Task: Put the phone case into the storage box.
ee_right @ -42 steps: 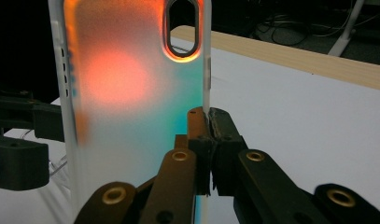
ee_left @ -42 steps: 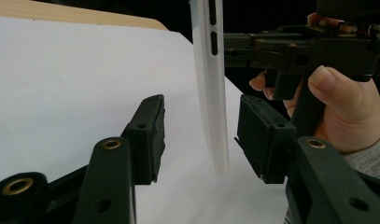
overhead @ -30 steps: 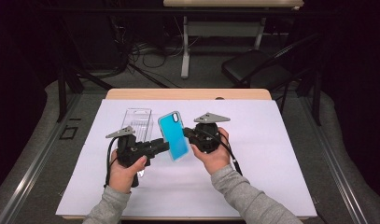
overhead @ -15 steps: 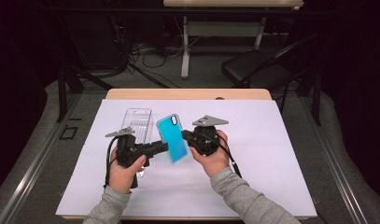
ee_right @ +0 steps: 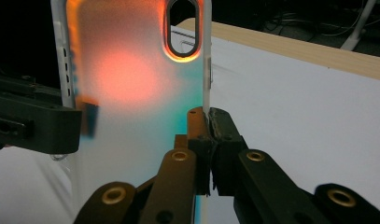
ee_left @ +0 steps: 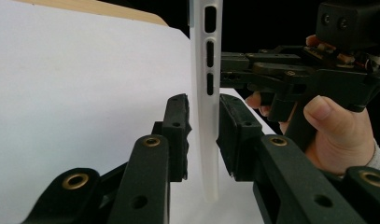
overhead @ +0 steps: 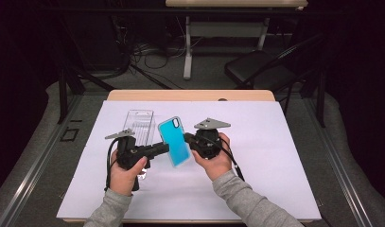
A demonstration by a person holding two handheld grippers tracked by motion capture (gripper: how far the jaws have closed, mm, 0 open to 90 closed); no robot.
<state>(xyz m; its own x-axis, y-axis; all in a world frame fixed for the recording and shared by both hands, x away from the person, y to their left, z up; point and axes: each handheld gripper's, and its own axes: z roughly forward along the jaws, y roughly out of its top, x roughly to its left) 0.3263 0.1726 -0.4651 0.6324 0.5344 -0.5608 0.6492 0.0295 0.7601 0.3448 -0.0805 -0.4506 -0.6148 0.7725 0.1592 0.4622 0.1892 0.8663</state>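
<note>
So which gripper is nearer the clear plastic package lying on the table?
Left. The left gripper sits right beside the clear package, its hand partly over the near end. The right gripper is further off, across the blue phone case it is clamping.

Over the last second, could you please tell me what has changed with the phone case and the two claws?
The left claw has just been closing on the edge of the phone case; its pads look at or nearly on the edge. The right claw stays clamped on the opposite edge, holding the case up above the table. Neither hand has moved, and the clear tray lies where it was.
</note>
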